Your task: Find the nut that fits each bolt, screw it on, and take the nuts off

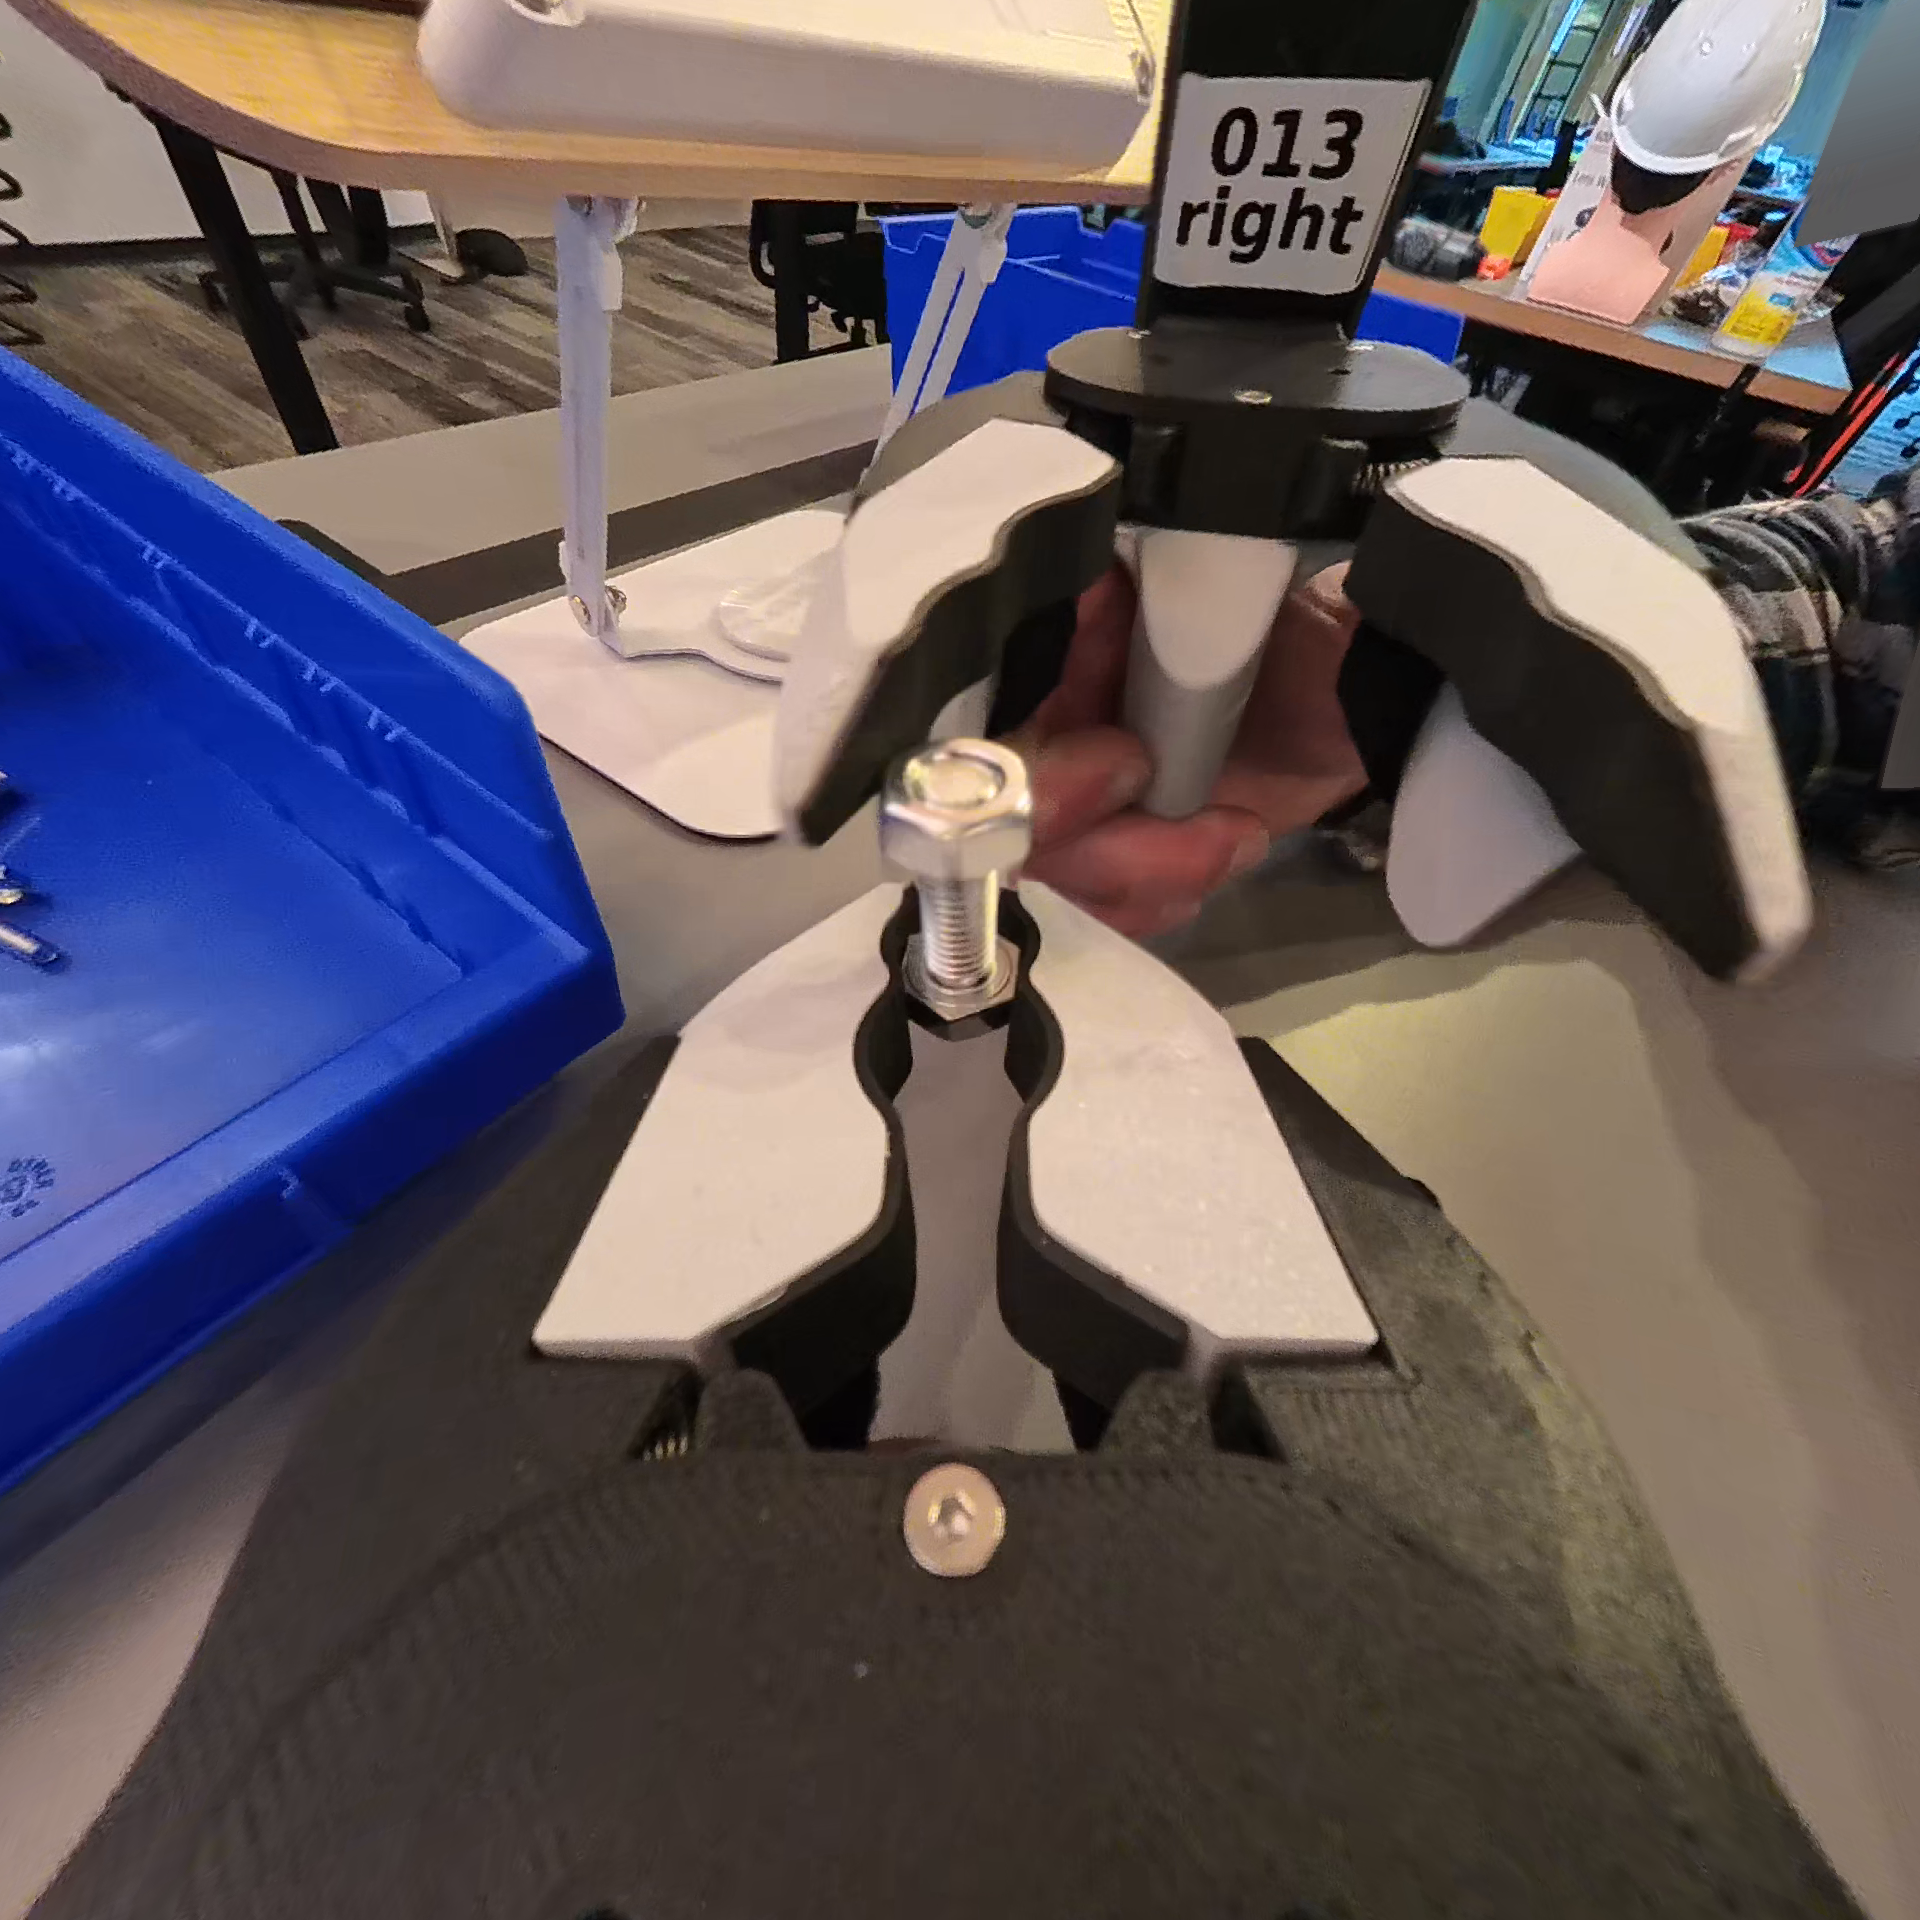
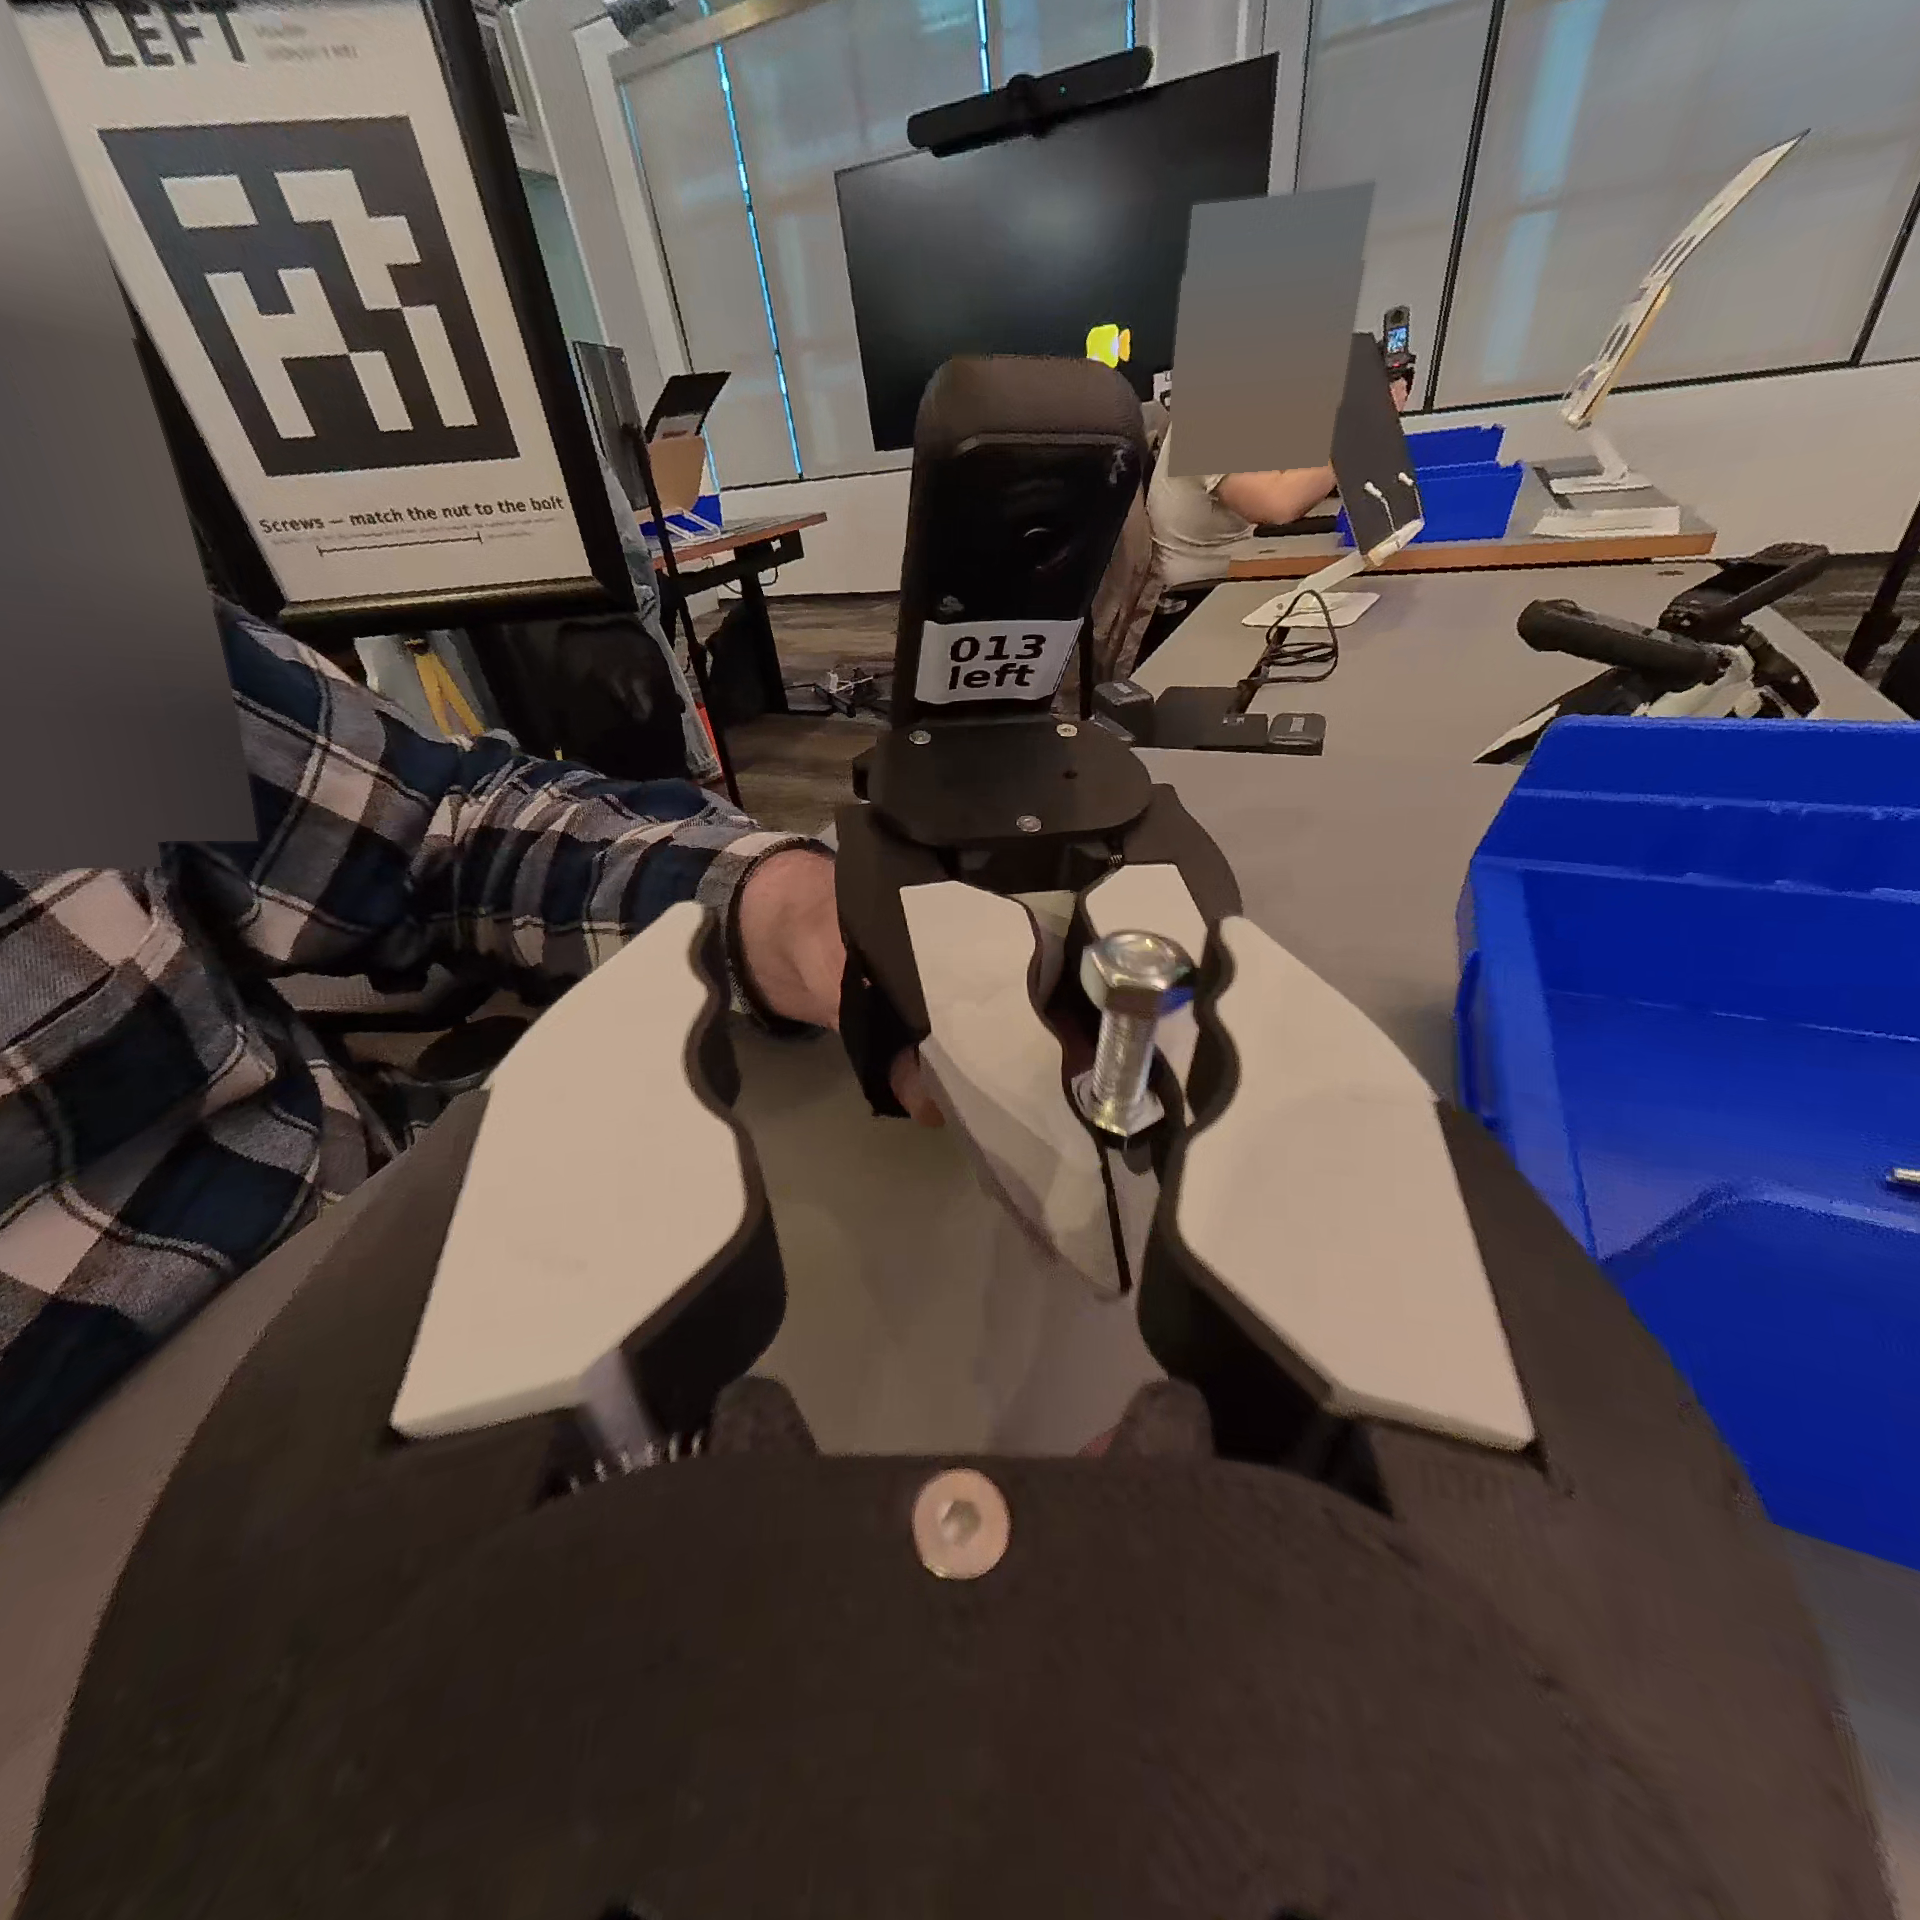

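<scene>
A silver hex bolt (image 1: 952,914) stands upright with its head up, and a silver nut (image 1: 951,987) is threaded on its lower end. My left gripper (image 1: 951,961) is shut on that nut and holds it above the grey table (image 1: 1558,1091). My right gripper (image 1: 1278,883) faces it with its jaws wide open, and one fingertip (image 1: 831,800) is close beside the bolt head. In the right wrist view the bolt (image 2: 1127,1029) and nut (image 2: 1117,1112) stand inside my open right gripper (image 2: 966,966), near its right finger (image 2: 1299,1091). Nothing presses on the bolt there.
A blue bin (image 1: 312,935) stands left of the left gripper with small screws (image 1: 21,940) in it; it also shows in the right wrist view (image 2: 1714,1039). A white lamp base (image 1: 644,675) sits behind. A person's plaid sleeve (image 2: 364,831) reaches in. The tips of one gripper are about 7 cm away from the tips of the other.
</scene>
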